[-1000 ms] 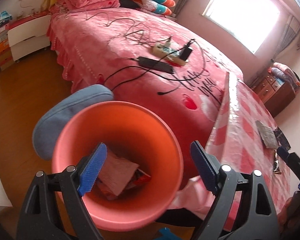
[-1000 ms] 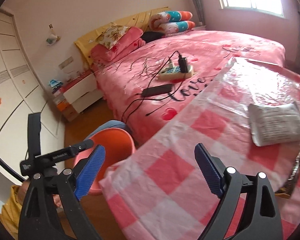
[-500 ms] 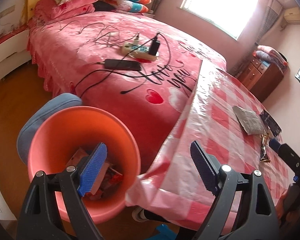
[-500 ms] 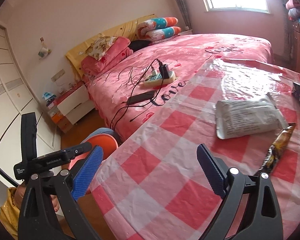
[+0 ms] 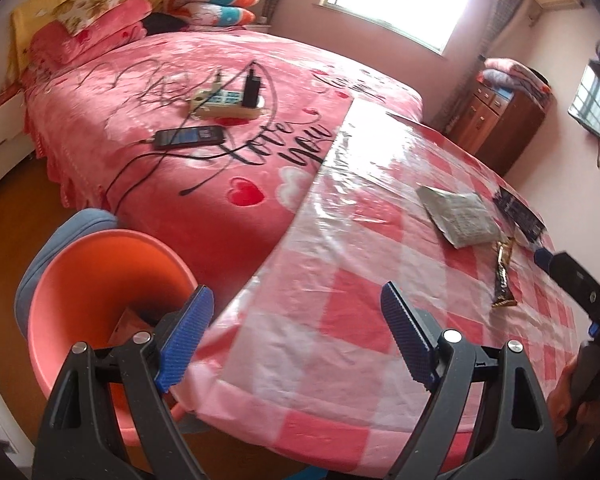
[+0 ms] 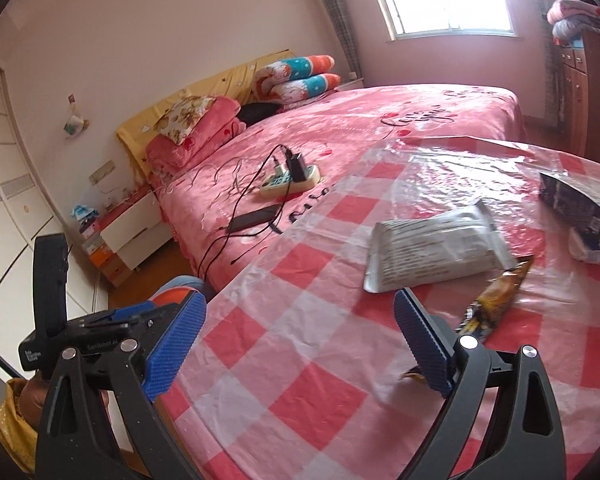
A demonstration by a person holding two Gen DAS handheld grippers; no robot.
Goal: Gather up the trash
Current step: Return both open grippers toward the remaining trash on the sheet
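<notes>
The job is sitting partway done, judging from how things are lying. Some rubbish is already resting in the bottom of the orange bin (image 5: 100,280), which is standing on the floor at about nine o'clock from the table (image 5: 340,320), tucked against the table's edge and the side of the bed (image 5: 220,100); what exactly is lying in it is hard to make out, since the left finger is covering most of it. Three pieces are waiting on the checked cloth: a silver packet (image 6: 432,248) toward twelve o'clock from the right gripper (image 6: 300,344), a brown-and-gold snack wrapper (image 6: 496,300) just beside the packet at about one o'clock, its near end slipping behind the right finger, and a dark crumpled bag (image 6: 580,212) farther out at two o'clock, near the far edge of the table. The left gripper (image 5: 296,340) is hovering over the near corner of the table with its jaws spread wide and gripping nothing, the bin lying at its nine o'clock. The right gripper is likewise gaping wide and carrying nothing, pointing across the cloth toward the wrapper. So the remaining work is looking like three pickups and three drops, with the wrapper probably being the closest target for the right side. The power strip (image 6: 290,182) and phone (image 6: 254,218) on the bed are not looking like trash.
</notes>
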